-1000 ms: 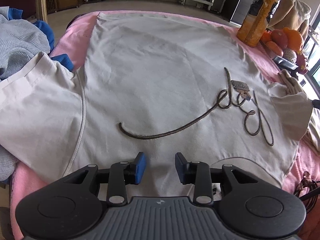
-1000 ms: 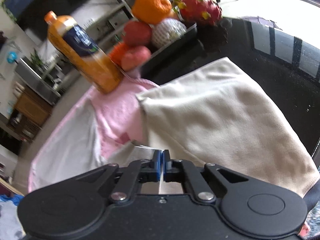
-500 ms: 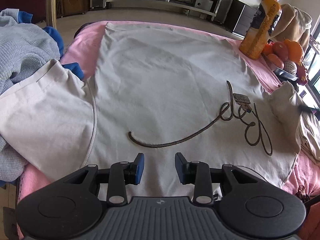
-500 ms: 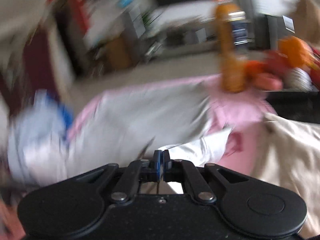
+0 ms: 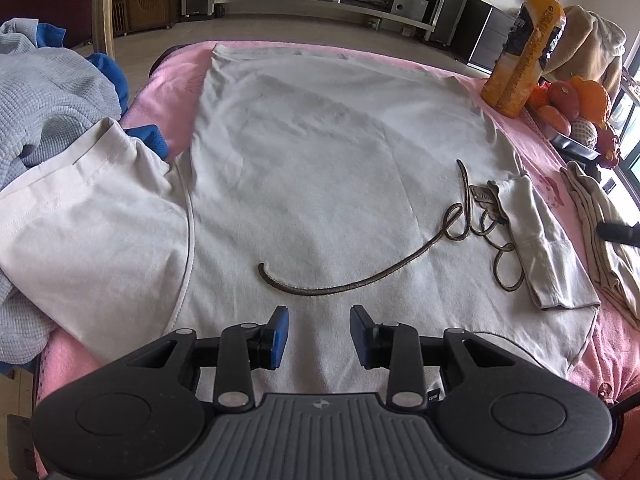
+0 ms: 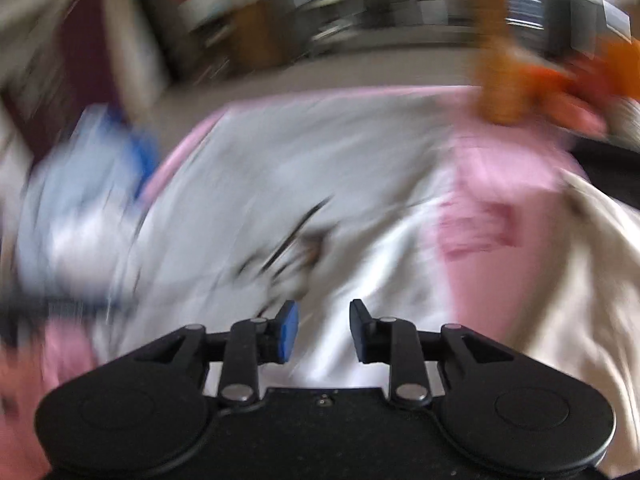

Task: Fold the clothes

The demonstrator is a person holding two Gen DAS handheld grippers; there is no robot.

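A pale grey T-shirt (image 5: pixel 320 152) with dark cursive lettering (image 5: pixel 460 232) lies flat on a pink cover (image 5: pixel 160 96). Its right sleeve (image 5: pixel 536 240) is folded in over the body; its left sleeve (image 5: pixel 80 220) lies spread out. My left gripper (image 5: pixel 319 332) is open and empty just above the shirt's near edge. My right gripper (image 6: pixel 323 330) is open and empty above the shirt (image 6: pixel 280 184); that view is motion-blurred. A dark bit of the right gripper (image 5: pixel 618 230) shows at the right edge of the left wrist view.
A blue-grey knit pile (image 5: pixel 44 92) sits at the left. An orange juice bottle (image 5: pixel 524 48) and a fruit tray (image 5: pixel 576 108) stand at the far right. A beige garment (image 5: pixel 600 232) lies beside the shirt on the right.
My right gripper carried the right sleeve over onto the shirt body, then opened and let it go. The left gripper stayed open and drew back slightly.
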